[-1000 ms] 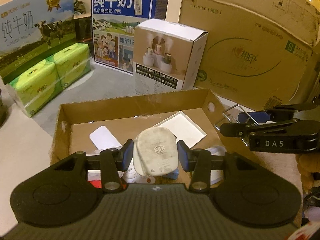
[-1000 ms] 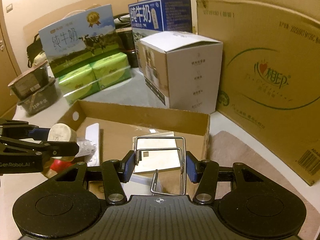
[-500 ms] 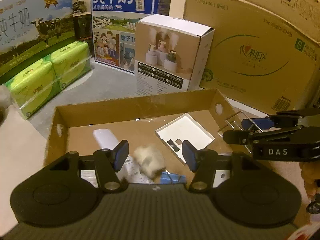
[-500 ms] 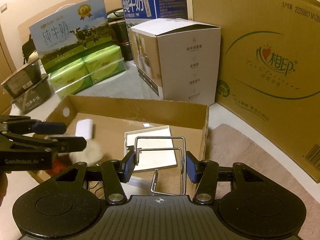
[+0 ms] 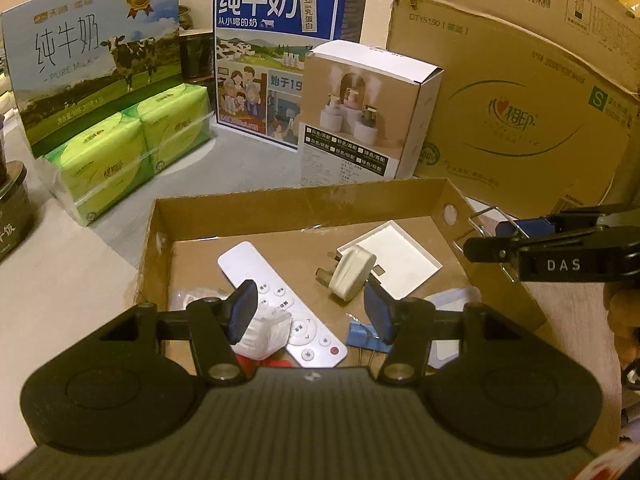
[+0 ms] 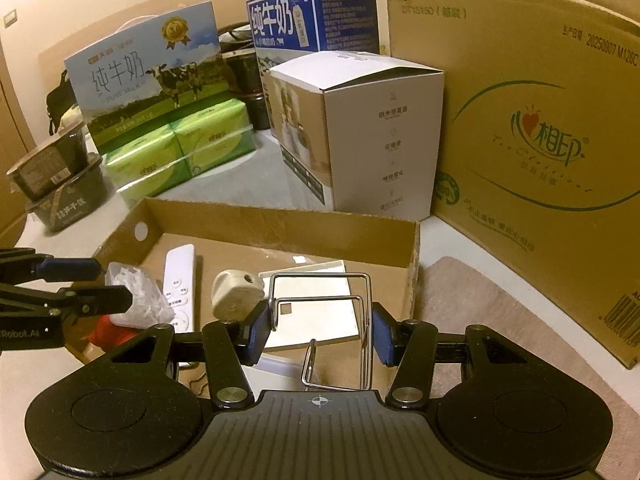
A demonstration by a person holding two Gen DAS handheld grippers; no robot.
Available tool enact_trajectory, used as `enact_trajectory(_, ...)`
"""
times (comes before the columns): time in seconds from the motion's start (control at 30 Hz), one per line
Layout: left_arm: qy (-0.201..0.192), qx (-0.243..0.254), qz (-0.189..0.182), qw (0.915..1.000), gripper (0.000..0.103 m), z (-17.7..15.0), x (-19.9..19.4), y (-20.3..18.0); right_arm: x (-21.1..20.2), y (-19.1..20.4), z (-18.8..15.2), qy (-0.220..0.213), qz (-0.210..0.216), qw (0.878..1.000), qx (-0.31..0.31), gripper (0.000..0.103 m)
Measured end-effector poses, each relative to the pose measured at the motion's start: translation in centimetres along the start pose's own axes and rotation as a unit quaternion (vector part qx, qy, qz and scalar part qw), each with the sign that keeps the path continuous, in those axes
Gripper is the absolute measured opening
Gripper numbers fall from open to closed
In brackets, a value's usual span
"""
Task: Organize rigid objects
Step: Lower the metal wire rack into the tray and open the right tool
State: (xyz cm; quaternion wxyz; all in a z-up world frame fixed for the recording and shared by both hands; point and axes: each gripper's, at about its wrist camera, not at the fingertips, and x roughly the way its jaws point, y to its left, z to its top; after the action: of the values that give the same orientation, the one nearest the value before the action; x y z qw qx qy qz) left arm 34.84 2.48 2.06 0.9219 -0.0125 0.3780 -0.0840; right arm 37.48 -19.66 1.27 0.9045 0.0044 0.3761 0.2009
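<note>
A shallow cardboard tray (image 5: 300, 196) holds a white plug adapter (image 5: 352, 276) lying on its side, a white remote (image 5: 280, 300), a flat white square lid (image 5: 396, 256), a clear plastic piece (image 5: 264, 332) and a small blue item (image 5: 364, 336). My left gripper (image 5: 311, 314) hovers open over the tray's near side with nothing between its pads. My right gripper (image 6: 320, 330) is shut on a bent wire rack (image 6: 320, 299), held above the tray's right end (image 6: 280, 216). In the left wrist view the right gripper (image 5: 492, 236) shows at the right edge. The left gripper (image 6: 104, 284) appears at the left of the right wrist view.
Behind the tray stand a white humidifier box (image 5: 360, 116), two milk cartons (image 5: 280, 52), green tissue packs (image 5: 132, 148) and a large cardboard box (image 6: 540, 140). Dark food bowls (image 6: 60, 184) sit far left. A brown mat (image 6: 500, 340) lies right of the tray.
My left gripper opened and let go of the white plug adapter, which now lies in the tray, and the gripper drew back a little. The right gripper kept still with the wire rack.
</note>
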Motion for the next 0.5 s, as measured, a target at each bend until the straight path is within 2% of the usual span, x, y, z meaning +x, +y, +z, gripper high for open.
enact_trajectory(0.23, -0.004, 0.003, 0.0, 1.0, 0.055, -0.27, -0.23, 0.18, 0.47, 0.21, 0.03, 0.0, -0.003, 1.0, 0.0, 0.052)
enact_trajectory(0.43, -0.007, 0.001, 0.001, 1.0, 0.055, -0.35, -0.24, 0.31, 0.85, 0.27, 0.03, -0.016, 0.006, 1.0, 0.004, 0.052)
enact_trajectory(0.5, -0.008, 0.0, 0.002, 1.0, 0.058, -0.5, -0.35, 0.35, 1.02, 0.33, 0.02, -0.017, 0.009, 1.0, 0.006, 0.054)
